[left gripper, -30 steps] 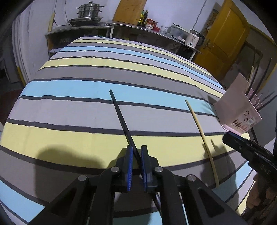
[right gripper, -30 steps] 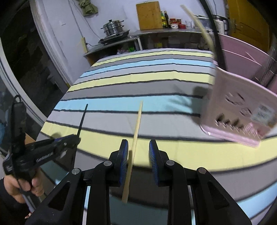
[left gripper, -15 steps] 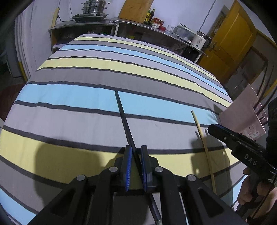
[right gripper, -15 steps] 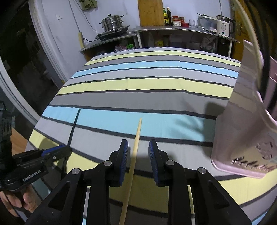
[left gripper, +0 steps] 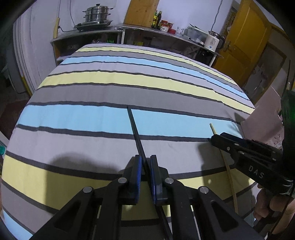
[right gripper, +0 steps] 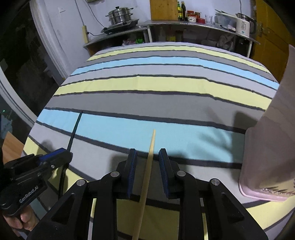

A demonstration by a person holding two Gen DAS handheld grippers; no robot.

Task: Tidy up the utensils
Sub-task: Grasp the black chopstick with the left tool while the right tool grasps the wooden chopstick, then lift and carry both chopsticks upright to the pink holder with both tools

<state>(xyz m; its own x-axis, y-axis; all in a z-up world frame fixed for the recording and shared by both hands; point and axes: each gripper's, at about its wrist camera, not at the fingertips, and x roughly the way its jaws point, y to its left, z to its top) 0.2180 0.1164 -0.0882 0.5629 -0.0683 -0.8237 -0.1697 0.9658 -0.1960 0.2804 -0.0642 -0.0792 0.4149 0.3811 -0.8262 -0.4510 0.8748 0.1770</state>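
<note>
A black chopstick (left gripper: 135,132) lies on the striped cloth (left gripper: 110,96) and runs between the jaws of my left gripper (left gripper: 145,162), which are nearly closed around it with a thin gap showing. A pale wooden chopstick (right gripper: 150,153) lies between the jaws of my right gripper (right gripper: 148,157), which are open with clear gaps on both sides. The black chopstick (right gripper: 73,133) and the left gripper (right gripper: 60,153) also show in the right wrist view. The right gripper (left gripper: 213,137) shows over the wooden chopstick (left gripper: 228,168) in the left wrist view.
A pink utensil holder (right gripper: 272,133) stands at the right edge of the table, close beside the right gripper; it also shows in the left wrist view (left gripper: 265,114). A counter with a steamer pot (left gripper: 97,15), bottles and a kettle stands behind the table. A yellow door (left gripper: 243,42) is at the back right.
Both grippers have moved forward along their chopsticks and lower toward the cloth. The right gripper has moved away from the pink holder, which now sits at the frame's right edge.
</note>
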